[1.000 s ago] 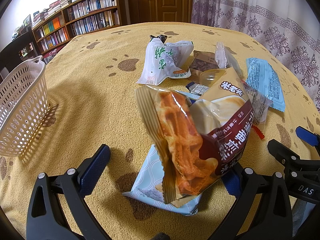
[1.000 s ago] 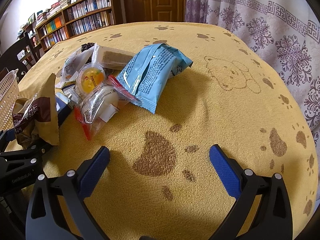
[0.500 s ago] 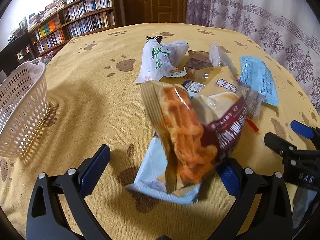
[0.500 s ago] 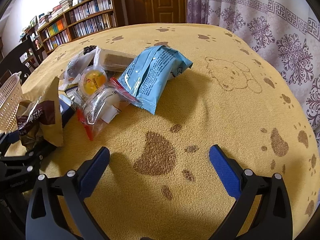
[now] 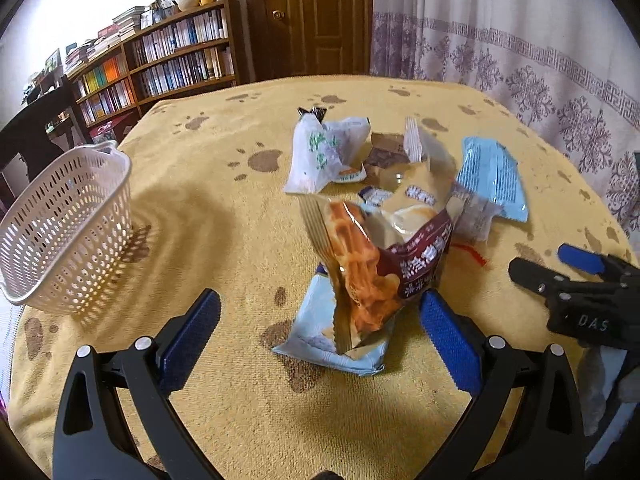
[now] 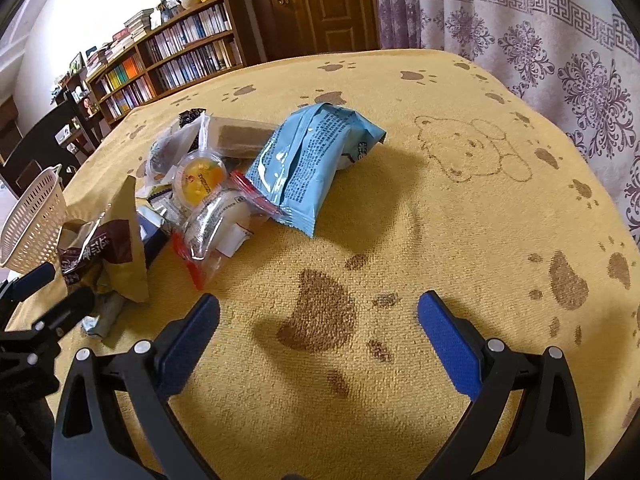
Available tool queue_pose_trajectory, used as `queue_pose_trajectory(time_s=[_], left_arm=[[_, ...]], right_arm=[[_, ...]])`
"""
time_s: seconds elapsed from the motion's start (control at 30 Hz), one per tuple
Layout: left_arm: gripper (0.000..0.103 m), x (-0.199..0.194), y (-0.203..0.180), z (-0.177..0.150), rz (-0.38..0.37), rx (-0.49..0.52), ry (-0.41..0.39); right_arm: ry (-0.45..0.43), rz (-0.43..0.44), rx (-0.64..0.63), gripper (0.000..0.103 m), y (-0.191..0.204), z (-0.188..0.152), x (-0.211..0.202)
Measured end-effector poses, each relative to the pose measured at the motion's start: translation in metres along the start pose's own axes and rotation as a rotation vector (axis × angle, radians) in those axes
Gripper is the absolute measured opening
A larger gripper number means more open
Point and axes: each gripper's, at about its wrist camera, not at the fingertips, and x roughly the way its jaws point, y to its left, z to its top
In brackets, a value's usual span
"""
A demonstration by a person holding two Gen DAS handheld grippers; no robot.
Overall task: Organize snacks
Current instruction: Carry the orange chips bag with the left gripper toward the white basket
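A brown snack bag with a waffle picture (image 5: 380,264) stands tilted on a pale blue packet (image 5: 320,344), just ahead of my left gripper (image 5: 318,300). That gripper is open and its pads do not touch the bag. Behind lie a white-and-green bag (image 5: 320,156) and a light blue bag (image 5: 492,180). My right gripper (image 6: 318,308) is open over bare cloth, with the light blue bag (image 6: 308,164), an orange jelly cup (image 6: 200,178) and a clear red-edged packet (image 6: 212,224) to its far left. It also shows in the left wrist view as the right gripper (image 5: 552,268).
A white perforated basket (image 5: 60,220) stands at the table's left edge, holding nothing that I can see. The yellow paw-print cloth (image 6: 440,240) covers the table. Bookshelves, a dark chair and a door stand behind; a curtain hangs on the right.
My left gripper has drawn back and up from the waffle bag, which now stands farther ahead of the pads. The right gripper stays open and has barely shifted.
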Motion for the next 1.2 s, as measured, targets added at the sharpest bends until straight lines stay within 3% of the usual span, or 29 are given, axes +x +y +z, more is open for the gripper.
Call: queue_pose_trajectory(time_s=[0.33, 0.73, 0.77, 0.83, 0.9, 1.2], left_arm=[[0.101, 0.004, -0.004, 0.014, -0.051, -0.037, -0.003], [0.101, 0.035, -0.024, 0.028, -0.049, -0.045, 0.01], [0.1, 0.038, -0.025, 0.029, -0.049, -0.046, 0.009], [0.08, 0.042, -0.024, 0.029, -0.061, -0.053, 0.013], [0.068, 0.044, -0.018, 0.028, -0.099, -0.083, 0.029], [0.066, 0.018, 0.014, 0.025, -0.095, -0.132, -0.049]], right_arm=[[-0.038, 0.02, -0.005, 0.098, 0.004, 0.001, -0.009], [-0.065, -0.001, 0.045, 0.098, -0.01, 0.007, -0.012], [-0.067, -0.002, 0.047, 0.098, -0.01, 0.007, -0.012], [-0.069, -0.003, 0.046, 0.098, -0.01, 0.007, -0.012], [-0.072, -0.002, 0.041, 0.098, -0.009, 0.007, -0.012], [-0.09, 0.012, -0.032, 0.098, 0.008, 0.002, -0.015]])
